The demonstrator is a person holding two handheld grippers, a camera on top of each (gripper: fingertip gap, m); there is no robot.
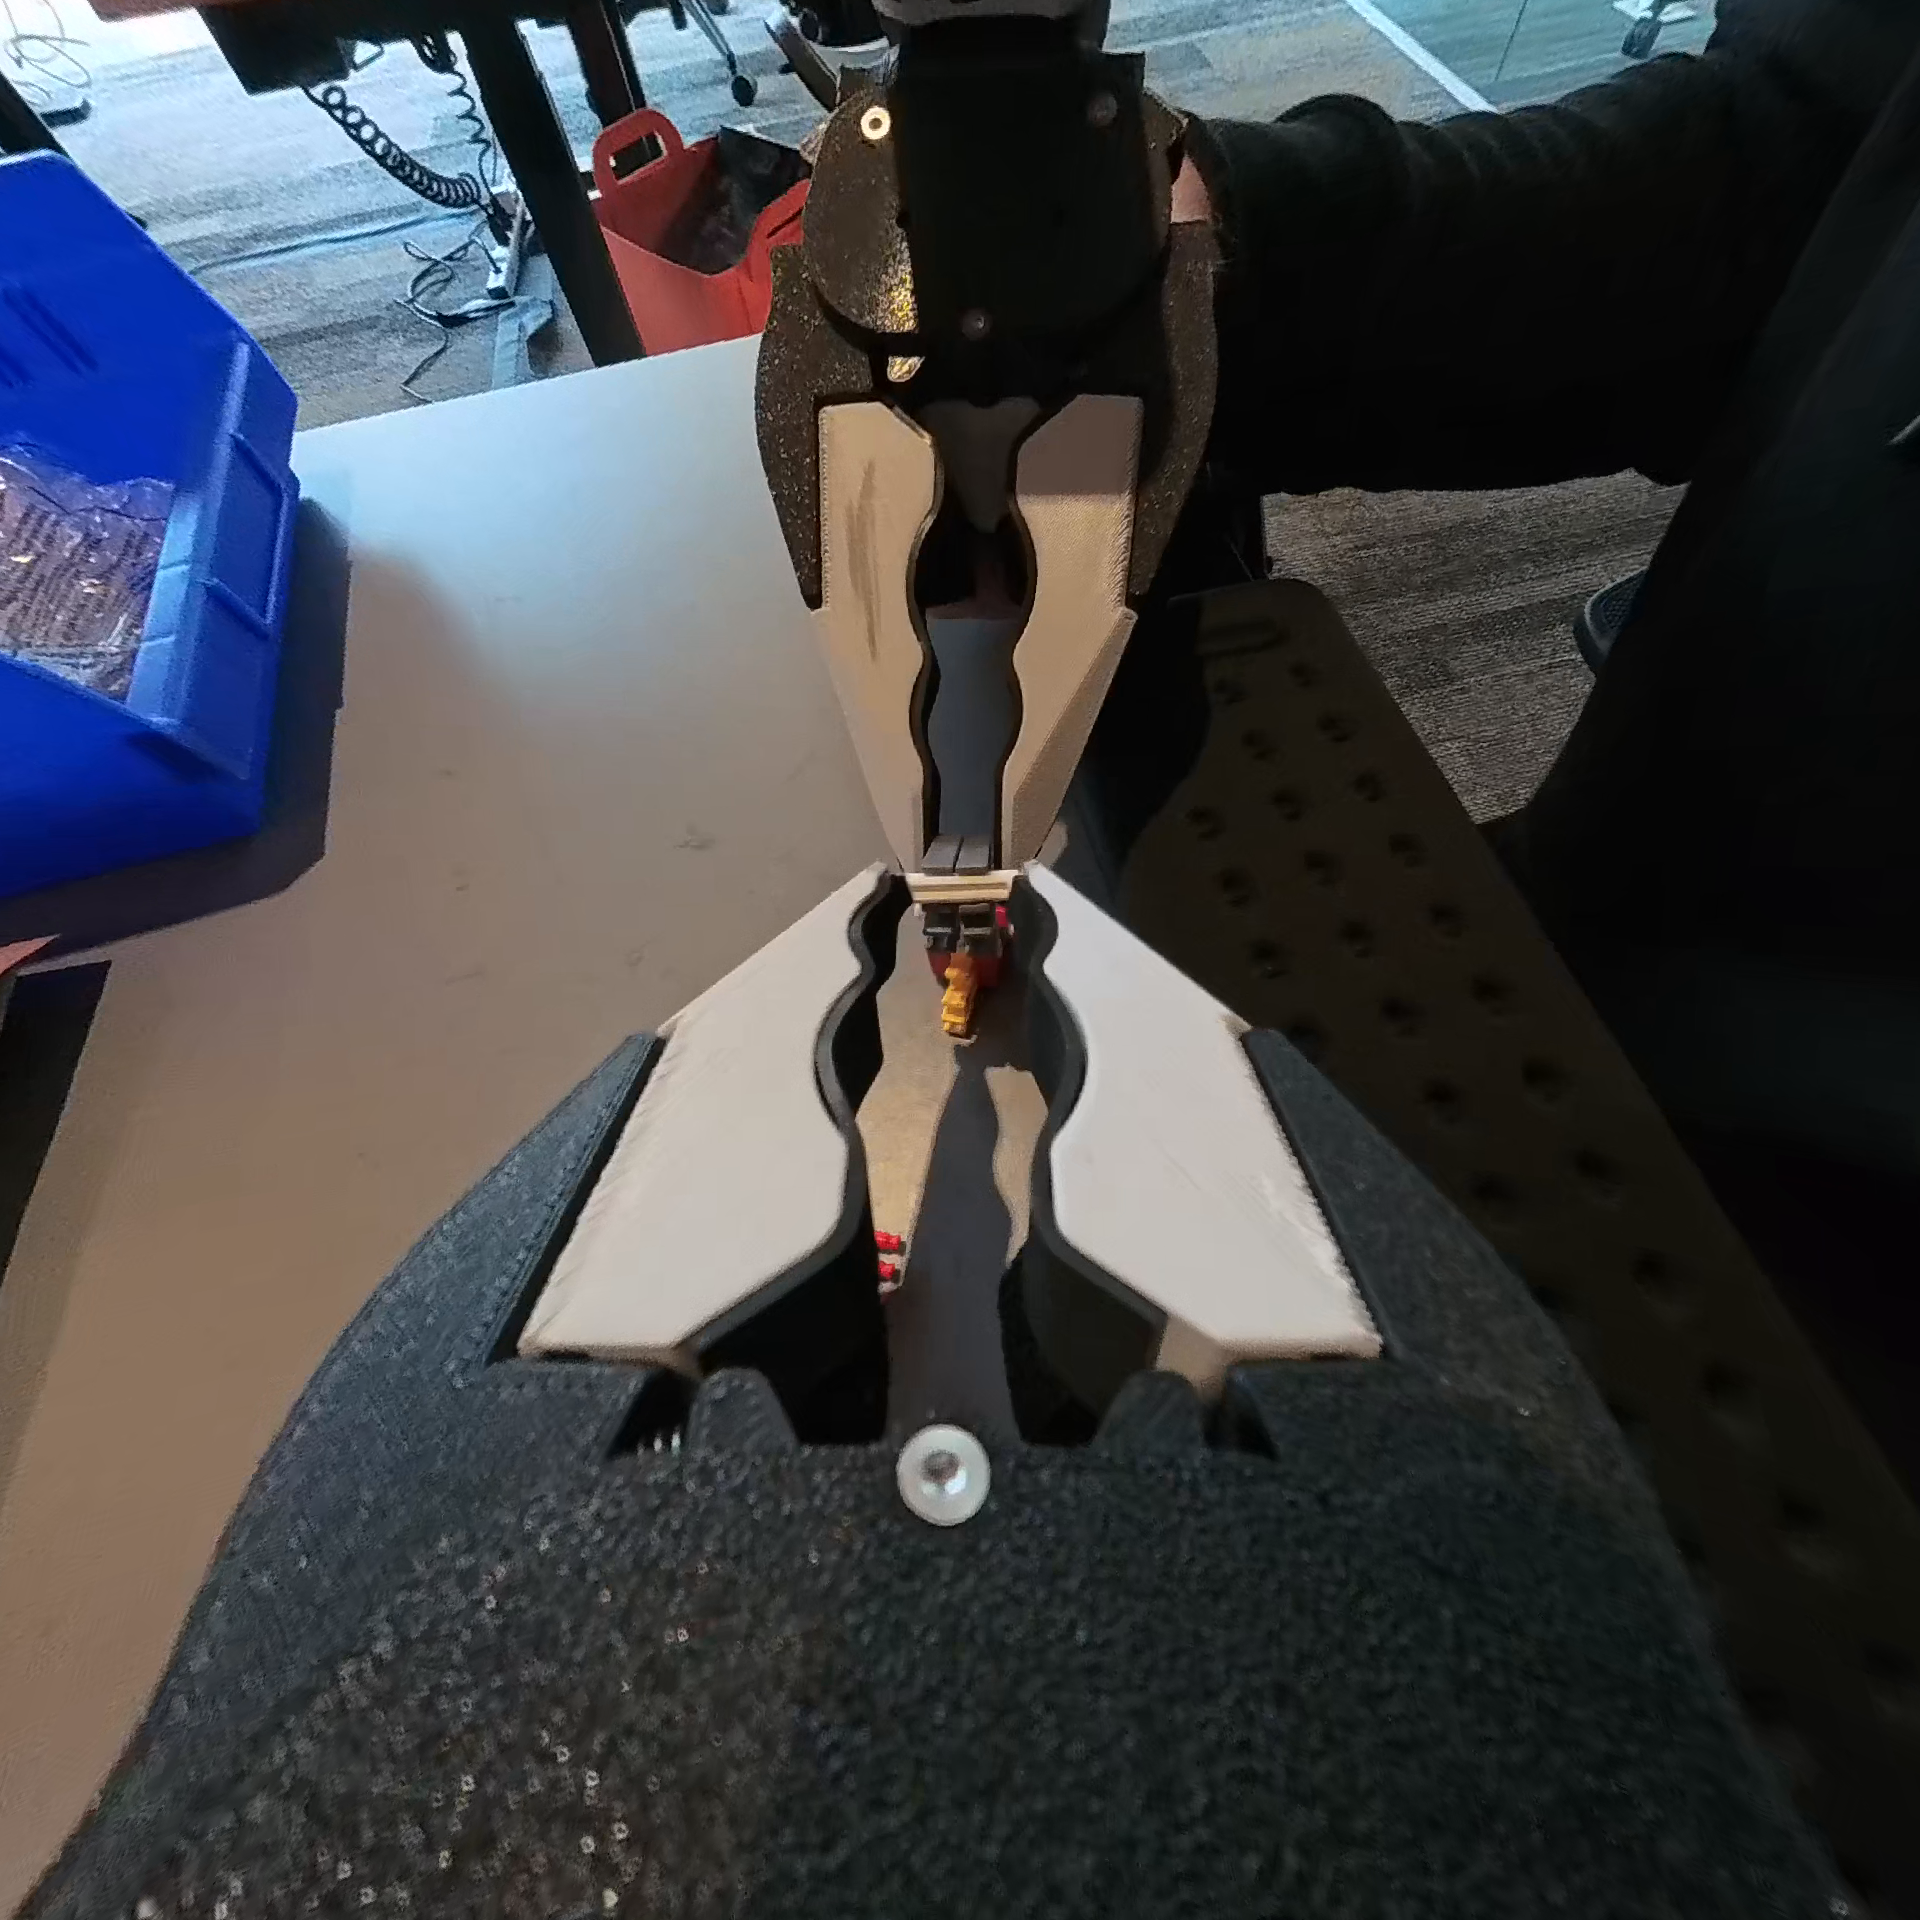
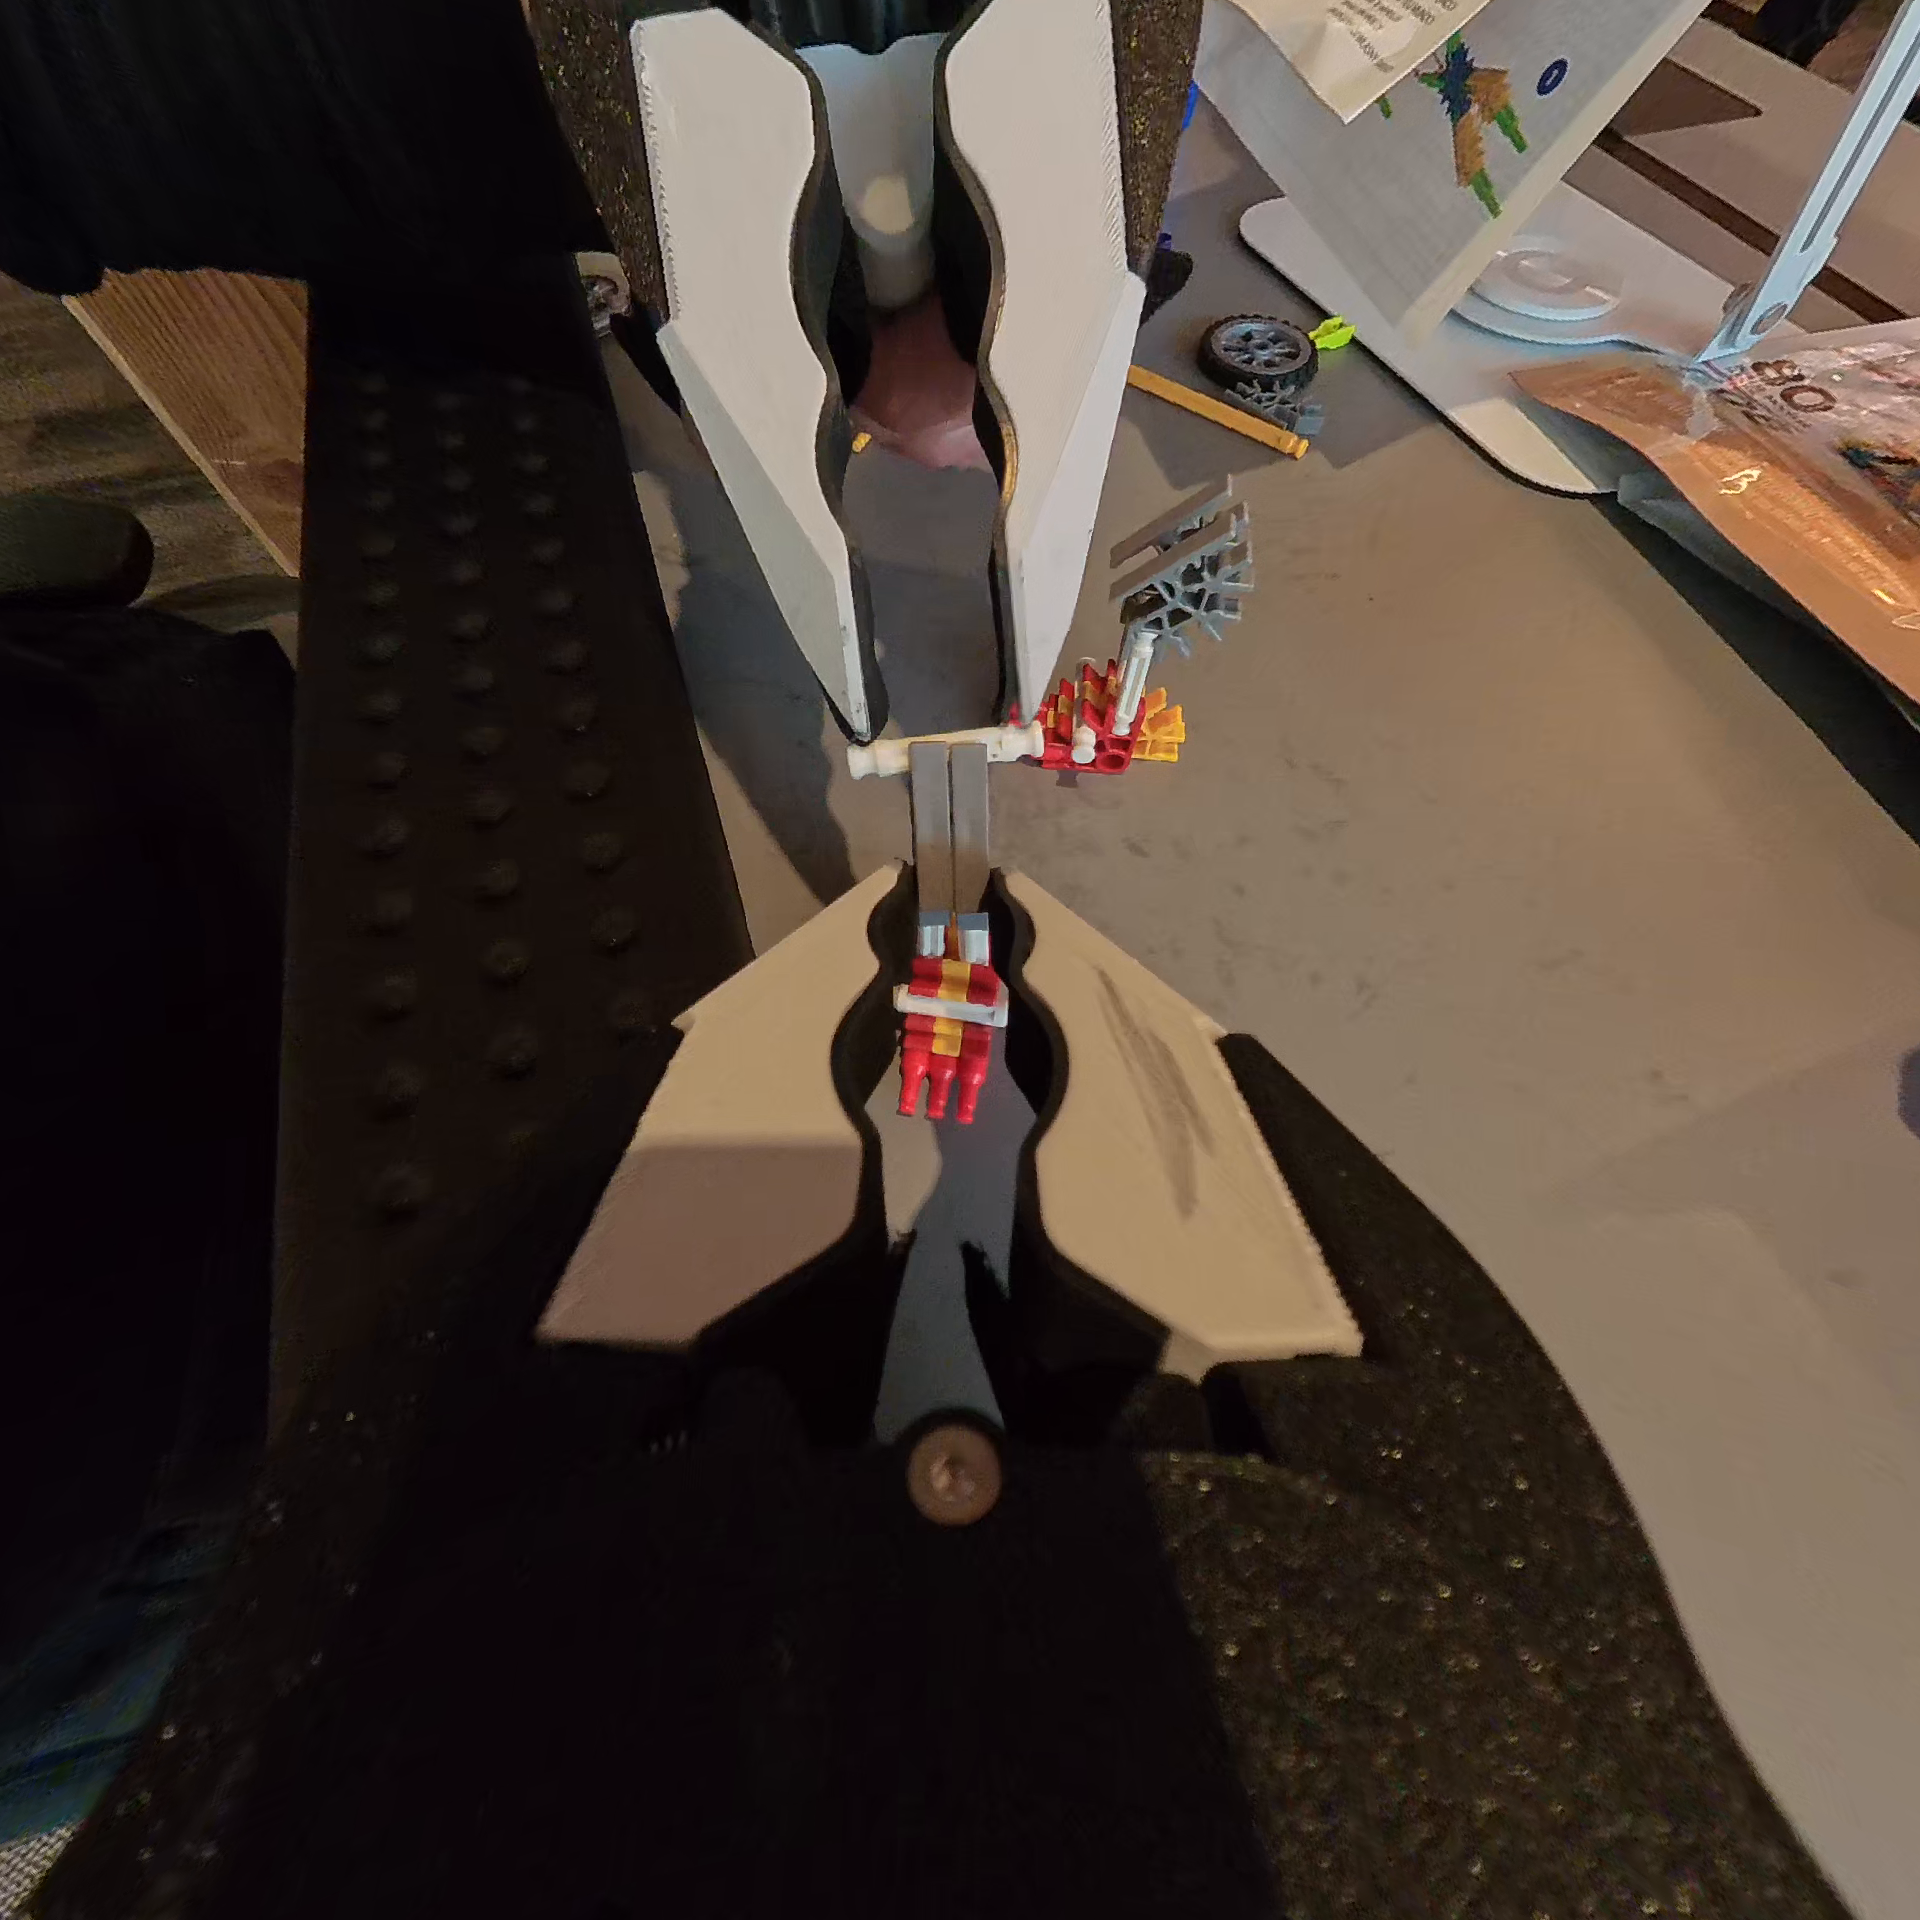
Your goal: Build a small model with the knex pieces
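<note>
Above the worktop (image 2: 1455,935): two grippers are facing tip to tip.
Left gripper (image 1: 961,881): fingers, narrowly parted, are pinching a white rod (image 2: 883,760).
Right gripper (image 2: 951,904): fingers are clamping twin grey rods (image 2: 951,821), whose ends are touching it.

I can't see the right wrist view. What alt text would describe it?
Two white-fingered grippers meet tip to tip over a grey table: the right gripper clamps a red-and-yellow toy piece with grey rods, the left gripper pinches a white rod. A small wheel lies beyond.
</note>
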